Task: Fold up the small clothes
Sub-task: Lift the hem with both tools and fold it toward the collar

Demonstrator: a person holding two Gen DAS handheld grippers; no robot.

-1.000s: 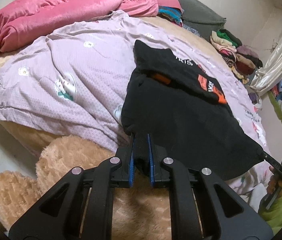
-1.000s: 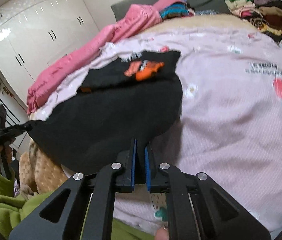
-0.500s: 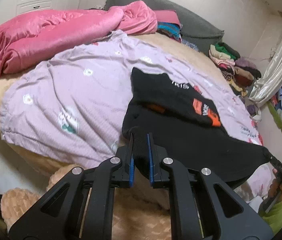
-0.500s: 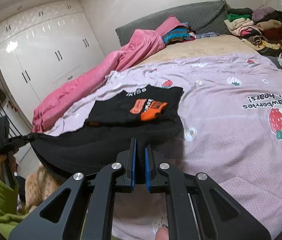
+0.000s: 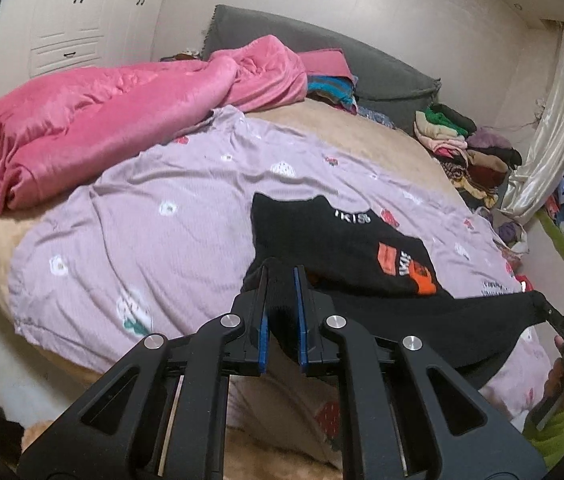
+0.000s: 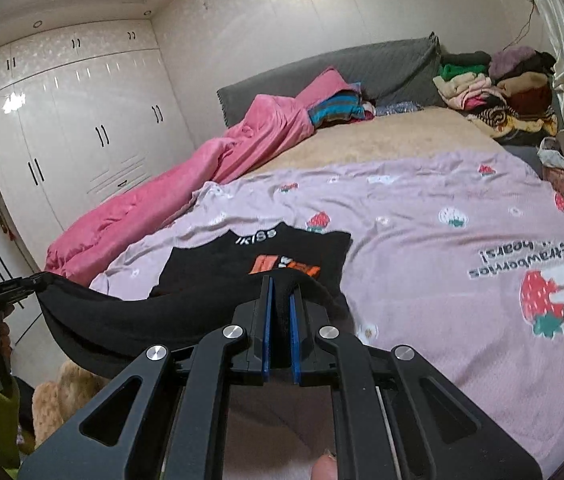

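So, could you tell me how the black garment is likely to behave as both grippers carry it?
Probably floppy: the black garment sags between the left gripper and the right gripper. Likely light, since pinched edges hold it.

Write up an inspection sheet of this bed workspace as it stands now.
Surface: lilac strawberry-print sheet spread over a beige bed.
Job's things: black garment with orange print, far part lying on the sheet, near hem lifted and stretched between the two grippers.
Clutter: pink blanket bunched along one side; piled clothes near the grey headboard.
Grippers: left hand-held gripper shut on one hem corner; right hand-held gripper shut on the other.
Cables: nothing seen.
Surroundings: white wardrobe, curtain.
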